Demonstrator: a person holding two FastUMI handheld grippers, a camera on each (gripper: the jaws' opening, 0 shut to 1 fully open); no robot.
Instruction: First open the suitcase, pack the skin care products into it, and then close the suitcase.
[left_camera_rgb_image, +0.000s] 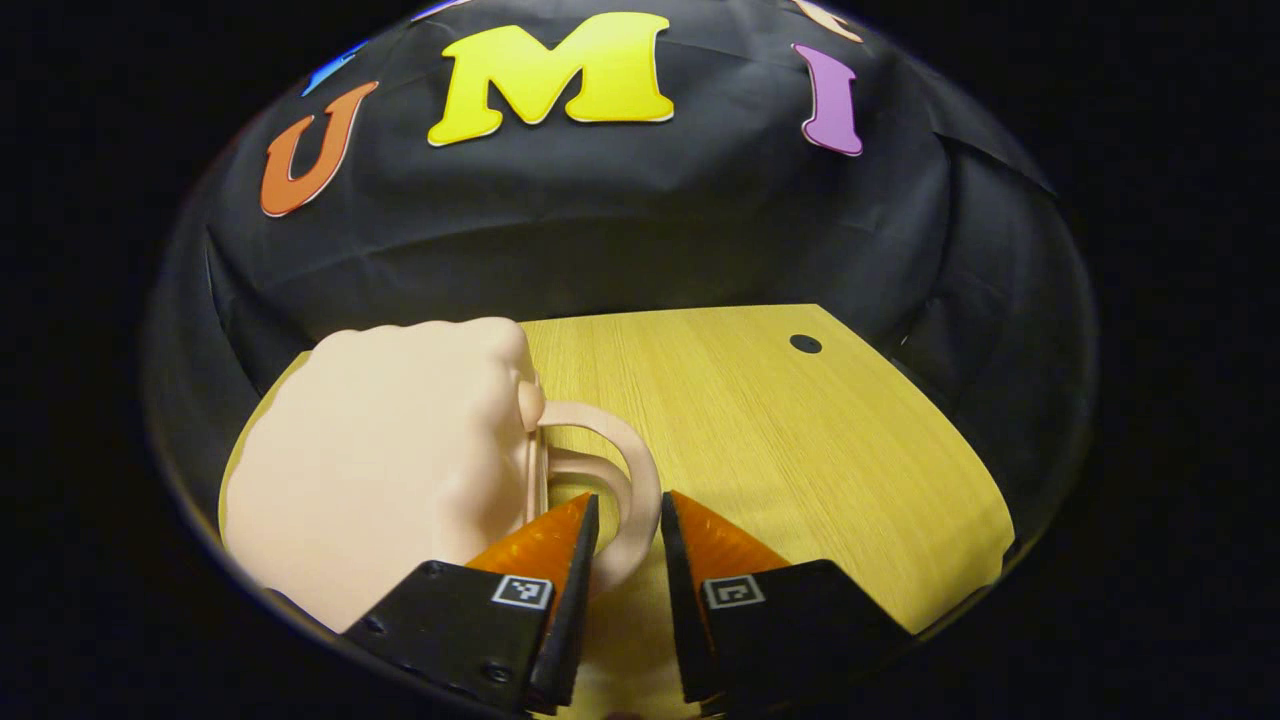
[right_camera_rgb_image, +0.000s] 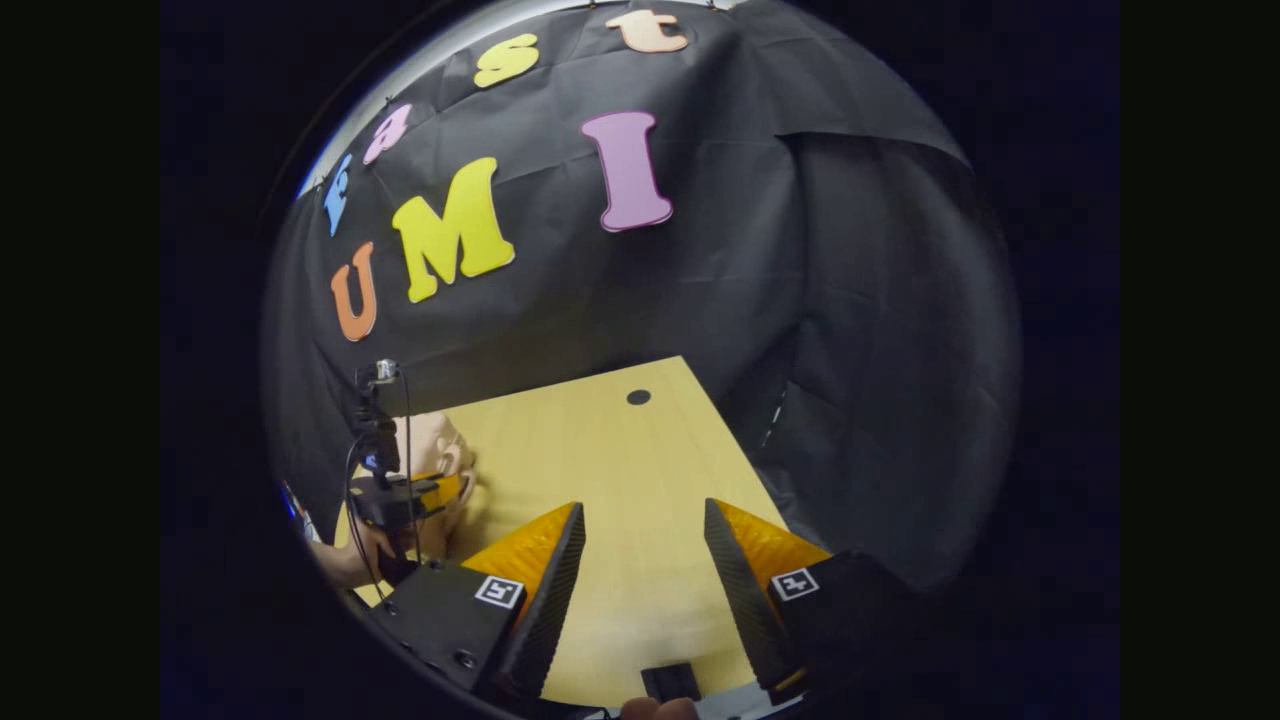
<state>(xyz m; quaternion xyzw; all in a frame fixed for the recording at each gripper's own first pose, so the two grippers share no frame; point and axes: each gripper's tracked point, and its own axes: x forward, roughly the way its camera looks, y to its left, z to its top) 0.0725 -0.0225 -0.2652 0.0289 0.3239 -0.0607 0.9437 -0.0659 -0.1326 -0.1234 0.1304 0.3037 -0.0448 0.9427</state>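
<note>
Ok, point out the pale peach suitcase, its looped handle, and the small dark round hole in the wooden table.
Pale peach suitcase (left_camera_rgb_image: 380, 450): left gripper view, on its rounded shell.
Looped handle (left_camera_rgb_image: 640, 470): left gripper view, on the outer curve between the left gripper's fingers.
Small dark round hole (left_camera_rgb_image: 805, 344): left gripper view, on its centre.

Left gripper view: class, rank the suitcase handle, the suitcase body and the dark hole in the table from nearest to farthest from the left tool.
1. Suitcase handle: its loop sits between the left tool's fingertips.
2. Suitcase body: just beyond, to the left.
3. Dark hole: far back on the table, to the right.
</note>
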